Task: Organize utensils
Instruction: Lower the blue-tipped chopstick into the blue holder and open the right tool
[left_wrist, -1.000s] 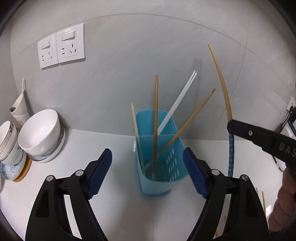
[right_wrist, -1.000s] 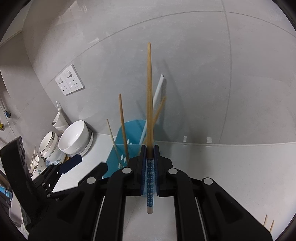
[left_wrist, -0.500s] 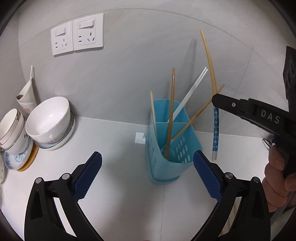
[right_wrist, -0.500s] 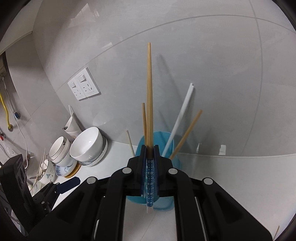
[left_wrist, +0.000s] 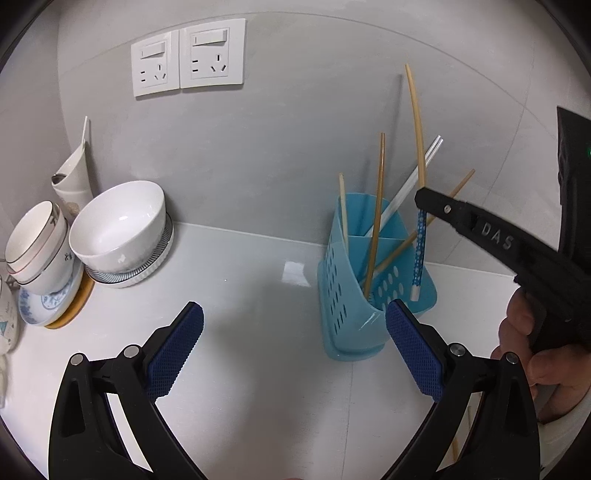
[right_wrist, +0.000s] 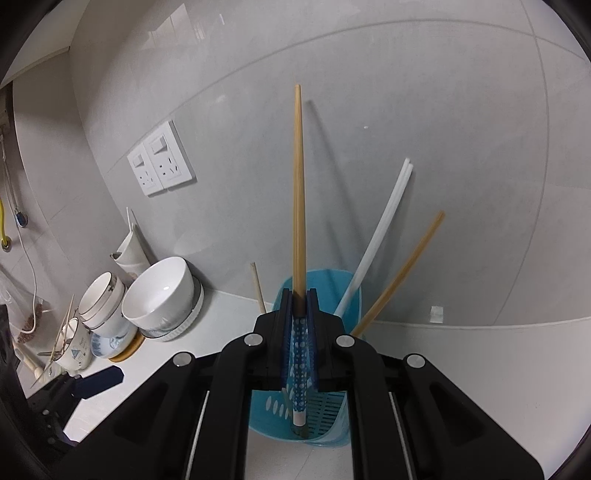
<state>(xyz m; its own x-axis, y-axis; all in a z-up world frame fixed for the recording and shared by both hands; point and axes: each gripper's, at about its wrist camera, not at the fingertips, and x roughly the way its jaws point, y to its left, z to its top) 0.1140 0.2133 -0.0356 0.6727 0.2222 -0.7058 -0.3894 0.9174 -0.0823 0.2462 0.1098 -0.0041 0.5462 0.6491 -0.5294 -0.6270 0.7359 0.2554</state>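
Note:
A light blue perforated utensil holder (left_wrist: 360, 295) stands on the white counter near the wall; it also shows in the right wrist view (right_wrist: 321, 413). Several wooden chopsticks (left_wrist: 376, 218) and a white pair (left_wrist: 406, 188) lean in it. My right gripper (right_wrist: 299, 314) is shut on a wooden chopstick with a blue dotted end (right_wrist: 299, 206), held upright with its white tip over the holder's front compartment; it also shows in the left wrist view (left_wrist: 419, 254). My left gripper (left_wrist: 295, 347) is open and empty, low in front of the holder.
Stacked white bowls (left_wrist: 118, 229) and cups (left_wrist: 37, 243) sit on plates at the left by the wall. A double wall socket (left_wrist: 188, 55) is above them. Loose chopsticks (left_wrist: 456, 446) lie on the counter at the lower right.
The right gripper has carried the blue-ended chopstick left and down, over the holder. The left gripper has drawn back and swung left, so the holder now sits right of centre.

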